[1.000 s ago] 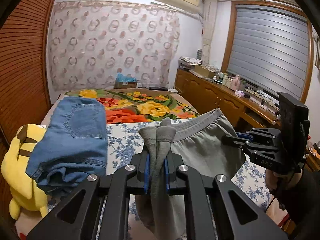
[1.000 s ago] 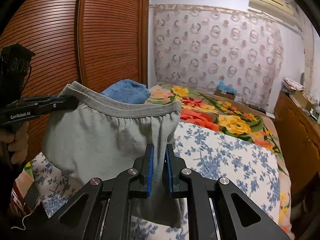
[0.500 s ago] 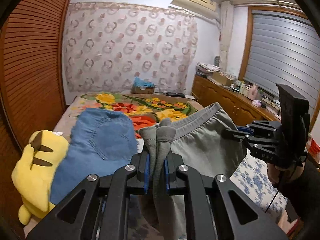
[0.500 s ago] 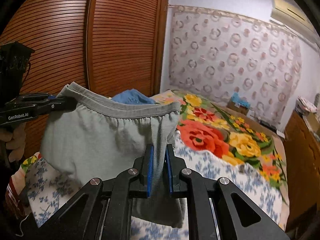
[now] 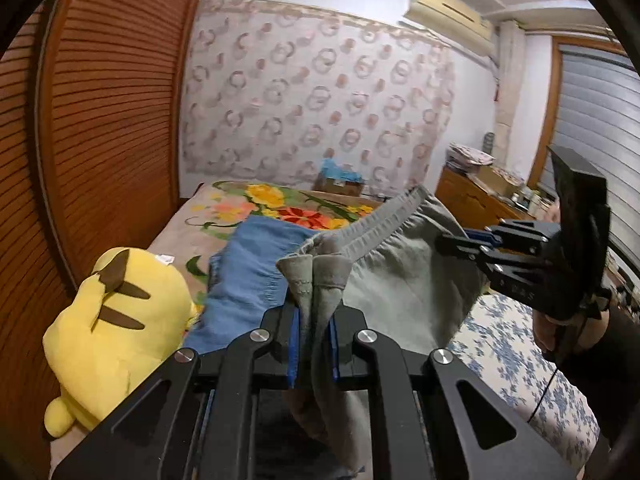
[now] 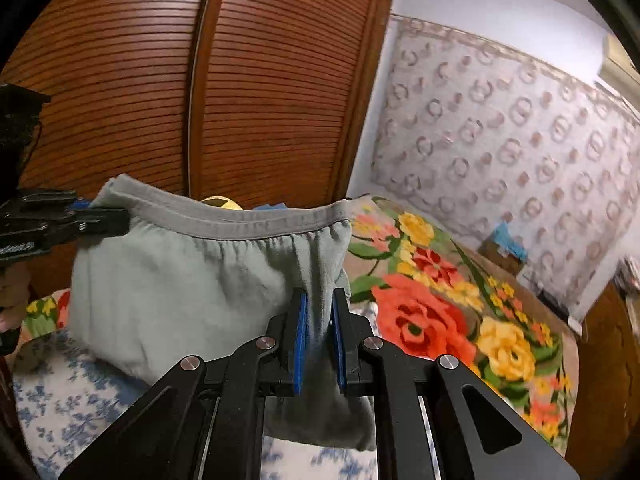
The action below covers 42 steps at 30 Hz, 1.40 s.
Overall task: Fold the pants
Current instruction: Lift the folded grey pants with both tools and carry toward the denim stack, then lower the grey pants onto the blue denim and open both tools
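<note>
We've got the grey pants [image 6: 180, 280] held up above the bed [image 6: 460, 320], waistband stretched sideways btwn both hands: left gripper [image 5: 314, 316] & right gripper [image 6: 320, 320] each clamped tight on an end, equally near. Blue jeans [image 5: 248, 276] & yellow plush [image 5: 116, 320] lie just beyond, crowding the landing spot.

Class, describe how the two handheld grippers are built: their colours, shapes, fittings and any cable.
Both the left gripper and the right gripper are black angular frames with triangular cut-outs, round silver bolts and blue pads lining the fingers. A thin black cable hangs beneath the right one.
</note>
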Each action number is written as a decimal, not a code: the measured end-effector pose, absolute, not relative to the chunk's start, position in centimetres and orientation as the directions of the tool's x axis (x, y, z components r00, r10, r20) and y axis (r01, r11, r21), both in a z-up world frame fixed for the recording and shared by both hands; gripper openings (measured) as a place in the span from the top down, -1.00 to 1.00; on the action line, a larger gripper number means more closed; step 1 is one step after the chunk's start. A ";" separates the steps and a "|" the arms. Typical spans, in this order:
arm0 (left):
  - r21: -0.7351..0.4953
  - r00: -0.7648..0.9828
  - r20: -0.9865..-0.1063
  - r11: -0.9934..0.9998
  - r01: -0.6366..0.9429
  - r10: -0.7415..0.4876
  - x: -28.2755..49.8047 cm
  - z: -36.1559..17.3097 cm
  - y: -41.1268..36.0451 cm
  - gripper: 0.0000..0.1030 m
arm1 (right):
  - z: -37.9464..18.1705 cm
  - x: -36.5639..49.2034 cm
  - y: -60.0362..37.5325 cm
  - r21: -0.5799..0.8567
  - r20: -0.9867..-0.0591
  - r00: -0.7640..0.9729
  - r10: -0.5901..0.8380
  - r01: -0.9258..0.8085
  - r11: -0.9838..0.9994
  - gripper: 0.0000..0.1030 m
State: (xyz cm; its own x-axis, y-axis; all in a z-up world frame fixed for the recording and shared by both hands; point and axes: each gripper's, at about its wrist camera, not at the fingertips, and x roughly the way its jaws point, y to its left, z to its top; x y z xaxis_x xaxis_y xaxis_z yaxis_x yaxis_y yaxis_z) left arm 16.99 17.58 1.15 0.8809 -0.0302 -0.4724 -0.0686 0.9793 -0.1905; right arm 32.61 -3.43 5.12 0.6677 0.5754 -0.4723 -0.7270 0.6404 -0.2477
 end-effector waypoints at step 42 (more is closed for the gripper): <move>-0.197 0.802 -0.582 0.933 -0.300 0.135 15.2 -3.7 19.9 0.67 | 1.6 45.2 1.6 0.005 -0.609 0.480 0.631 -0.794 0.608 0.41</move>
State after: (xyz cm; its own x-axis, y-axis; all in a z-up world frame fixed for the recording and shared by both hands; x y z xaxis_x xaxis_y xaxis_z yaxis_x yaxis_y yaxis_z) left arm 15.19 19.93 -3.66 0.8017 0.1349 -0.5823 -0.3000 0.9334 -0.1969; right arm 45.24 1.58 1.65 0.4799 0.6311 -0.6094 -0.7938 0.6082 0.0046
